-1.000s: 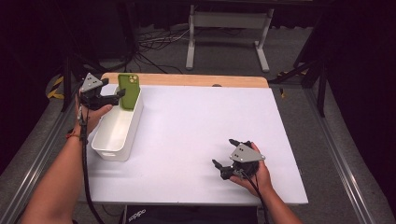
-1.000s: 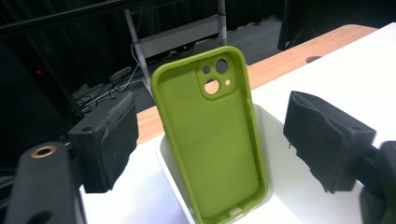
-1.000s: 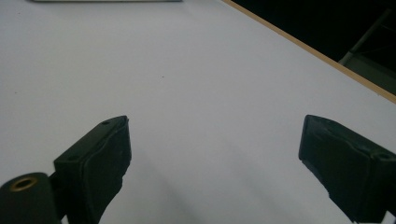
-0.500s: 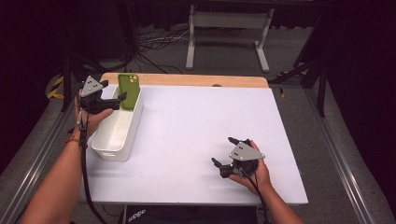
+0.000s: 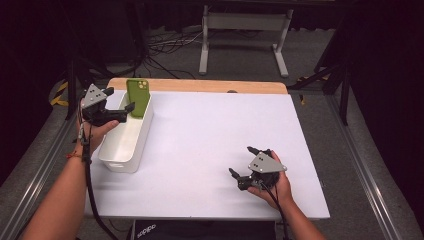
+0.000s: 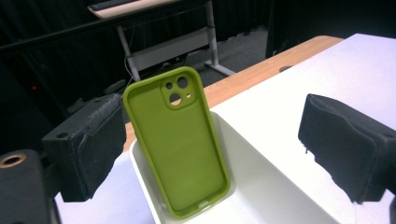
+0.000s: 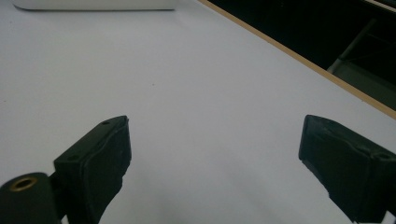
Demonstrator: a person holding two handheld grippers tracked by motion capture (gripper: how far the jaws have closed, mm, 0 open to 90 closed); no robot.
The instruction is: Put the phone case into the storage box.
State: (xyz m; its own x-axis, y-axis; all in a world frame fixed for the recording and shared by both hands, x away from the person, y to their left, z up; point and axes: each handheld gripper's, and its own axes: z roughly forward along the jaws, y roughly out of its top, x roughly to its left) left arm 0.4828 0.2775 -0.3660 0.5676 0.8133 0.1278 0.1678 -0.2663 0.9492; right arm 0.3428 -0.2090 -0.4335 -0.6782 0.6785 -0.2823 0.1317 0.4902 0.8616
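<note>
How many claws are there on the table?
2. The left claw is at the table's left edge, open, next to the green rubbery phone case that stands in the white plastic bin. The right claw is open near the front right, over the white tabletop.

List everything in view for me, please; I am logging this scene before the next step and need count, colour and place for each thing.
phone case: one, olive green, standing upright in the far end of the bin, leaning on its end wall, free of the fingers.
bin: one, white, oblong, on the left part of the table.
table: one, white top with a wooden strip along the far edge.
metal stand: one, grey, on the floor beyond the table.
cables: several, dark, on the floor behind the table.
left gripper: one, black, beside the bin; its jaws have just been opening and stand open beside the case.
right gripper: one, black, open, on the table's near right part.
</note>
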